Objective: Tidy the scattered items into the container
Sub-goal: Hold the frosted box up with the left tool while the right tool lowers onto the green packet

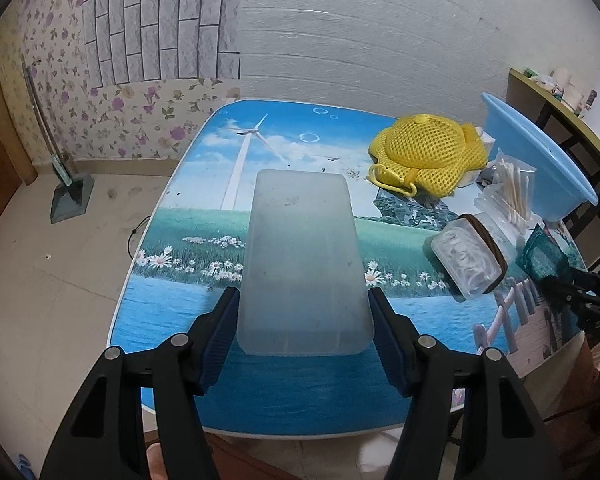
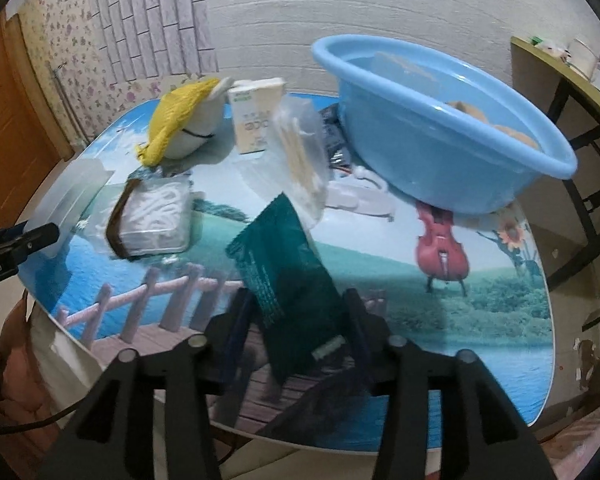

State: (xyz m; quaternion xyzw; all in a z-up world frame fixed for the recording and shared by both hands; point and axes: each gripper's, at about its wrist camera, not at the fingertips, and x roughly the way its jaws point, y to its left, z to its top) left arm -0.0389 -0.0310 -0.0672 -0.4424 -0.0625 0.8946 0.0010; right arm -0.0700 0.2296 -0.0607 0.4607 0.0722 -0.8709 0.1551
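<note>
Contents of the blue basin point(image 2: 440, 136) at your right wrist's one o'clock stay partly hidden behind its wall. Your left gripper point(image 1: 302, 320) clamps the frosted plastic box point(image 1: 304, 256), which juts toward twelve. Your right gripper point(image 2: 296, 332) holds the dark green packet point(image 2: 288, 280), also pointing twelve.

Basin point(image 2: 440, 136) contents half hidden behind wall; carton point(image 2: 256, 120) print blurred; dark packet point(image 2: 334, 136) mostly hidden behind swab bag point(image 2: 300, 152)
</note>
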